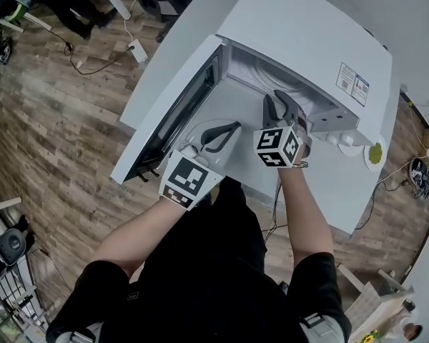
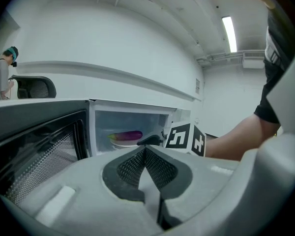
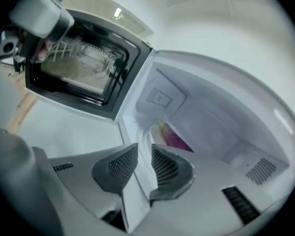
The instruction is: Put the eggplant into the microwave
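The white microwave [image 1: 307, 41] stands with its door [image 1: 175, 106] swung wide to the left. Inside, the purple eggplant [image 2: 127, 135] lies on a pale plate [image 2: 119, 142]; it also shows in the right gripper view as the eggplant [image 3: 175, 139], just past the jaws. My right gripper [image 1: 279, 107] reaches into the cavity mouth, and my right gripper [image 3: 144, 151] has its jaws a narrow gap apart with nothing between them. My left gripper [image 1: 225, 131] hovers in front of the opening beside the door; my left gripper [image 2: 144, 149] is shut and empty.
The microwave sits on a white table [image 1: 343, 191], with a small plate of something green [image 1: 375, 153] at its right. A power strip [image 1: 137, 48] and cables lie on the wooden floor. A person [image 2: 2, 73] stands far off by a chair [image 2: 33, 87].
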The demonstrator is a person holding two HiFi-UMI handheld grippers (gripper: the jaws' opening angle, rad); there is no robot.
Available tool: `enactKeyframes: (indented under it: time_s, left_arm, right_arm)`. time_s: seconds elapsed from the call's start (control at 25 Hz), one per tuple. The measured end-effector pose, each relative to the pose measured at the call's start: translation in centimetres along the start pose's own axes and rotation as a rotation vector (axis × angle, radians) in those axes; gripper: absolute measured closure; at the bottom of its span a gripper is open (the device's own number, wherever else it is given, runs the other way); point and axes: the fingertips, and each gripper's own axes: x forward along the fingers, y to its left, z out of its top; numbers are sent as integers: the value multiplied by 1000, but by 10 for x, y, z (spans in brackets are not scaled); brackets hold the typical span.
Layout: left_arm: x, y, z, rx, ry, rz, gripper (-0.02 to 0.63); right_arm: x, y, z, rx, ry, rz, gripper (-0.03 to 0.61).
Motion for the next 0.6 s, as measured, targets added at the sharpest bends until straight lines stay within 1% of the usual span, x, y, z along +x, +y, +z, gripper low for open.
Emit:
enactKeyframes:
  time_s: [0.12, 0.36, 0.6]
  left_arm:
    - [-19, -20, 1, -8, -12, -21, 607]
    - [-63, -55, 8, 5, -38, -67, 607]
    - [-99, -84, -1, -46, -50, -113, 607]
  right_arm:
    - [-34, 11, 5, 64, -17, 9, 485]
    - [-93, 29, 14, 94, -29, 21, 485]
    - [-152, 54, 24, 142, -47, 63, 491]
